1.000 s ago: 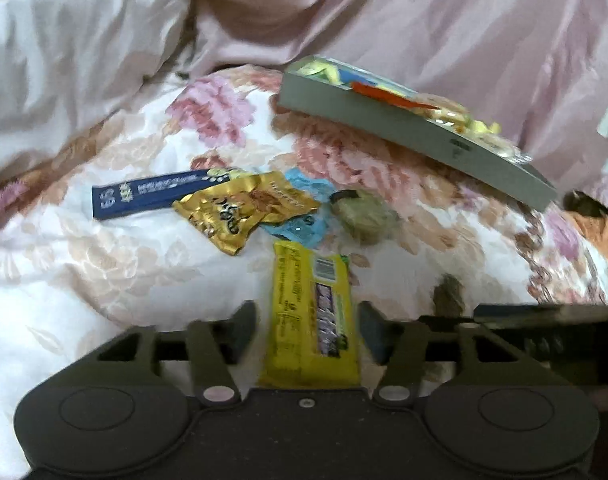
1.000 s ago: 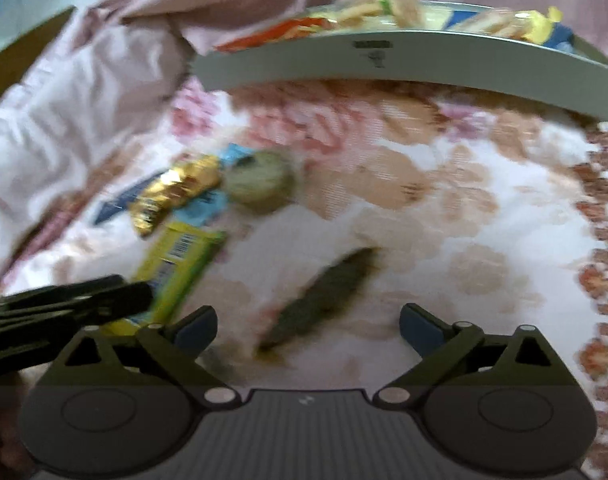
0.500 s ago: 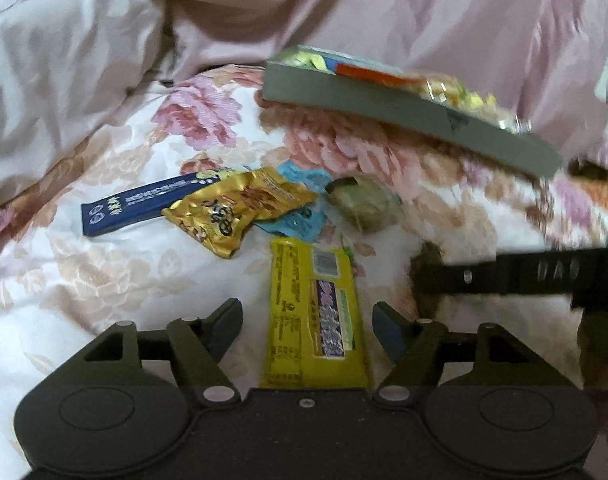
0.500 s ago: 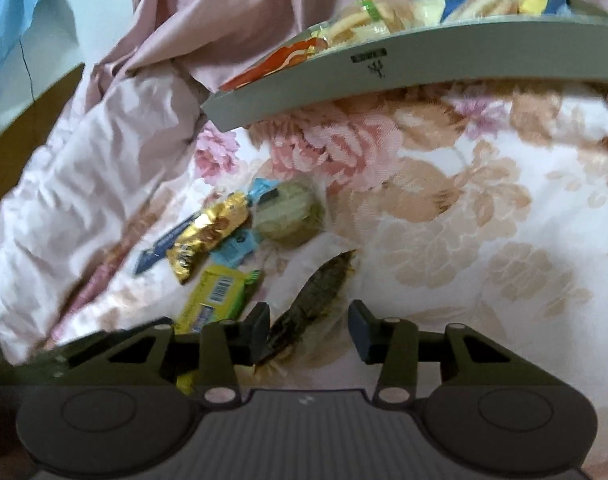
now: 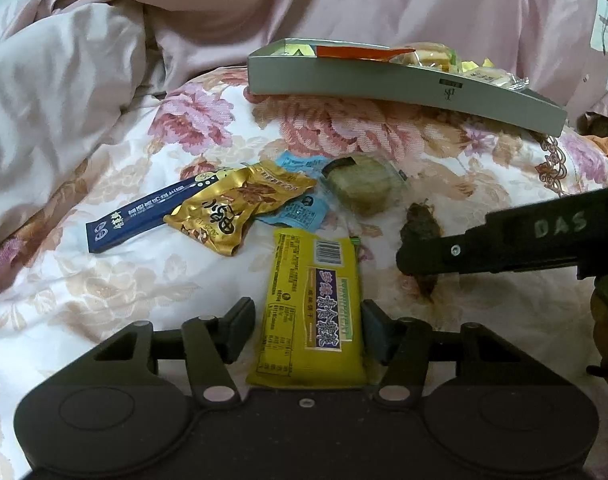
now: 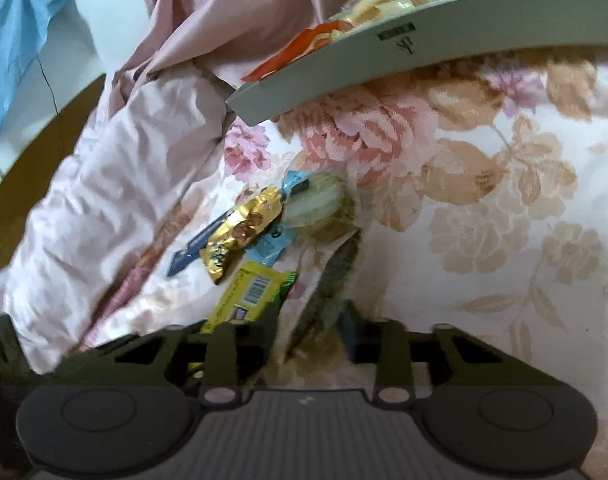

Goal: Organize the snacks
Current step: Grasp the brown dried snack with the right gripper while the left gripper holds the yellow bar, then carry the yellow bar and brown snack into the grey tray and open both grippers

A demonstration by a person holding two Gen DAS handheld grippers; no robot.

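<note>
On the floral bedspread (image 5: 103, 288) a yellow snack bar (image 5: 312, 308) lies between my left gripper's fingers; the left gripper (image 5: 308, 328) has closed against both of its long edges. To the right, my right gripper (image 6: 310, 320) is shut on a dark green-brown packet (image 6: 332, 276); in the left wrist view one right finger (image 5: 504, 244) crosses that packet (image 5: 420, 224). Beyond lie a gold packet (image 5: 239, 208), a dark blue stick pack (image 5: 143, 216), a light blue packet (image 5: 299, 212) and a wrapped round cake (image 5: 364, 188). The grey tray (image 5: 384, 84) behind holds several snacks.
A crumpled pink duvet (image 5: 103, 80) rises to the left and behind the tray. In the right wrist view a wooden edge (image 6: 23, 168) and a blue cloth (image 6: 15, 40) show at far left. Bare floral cover (image 6: 504, 220) stretches to the right of the snacks.
The right gripper came in low over the dark packet and narrowed its fingers onto it. The left fingers widened, then closed in on the yellow bar.
</note>
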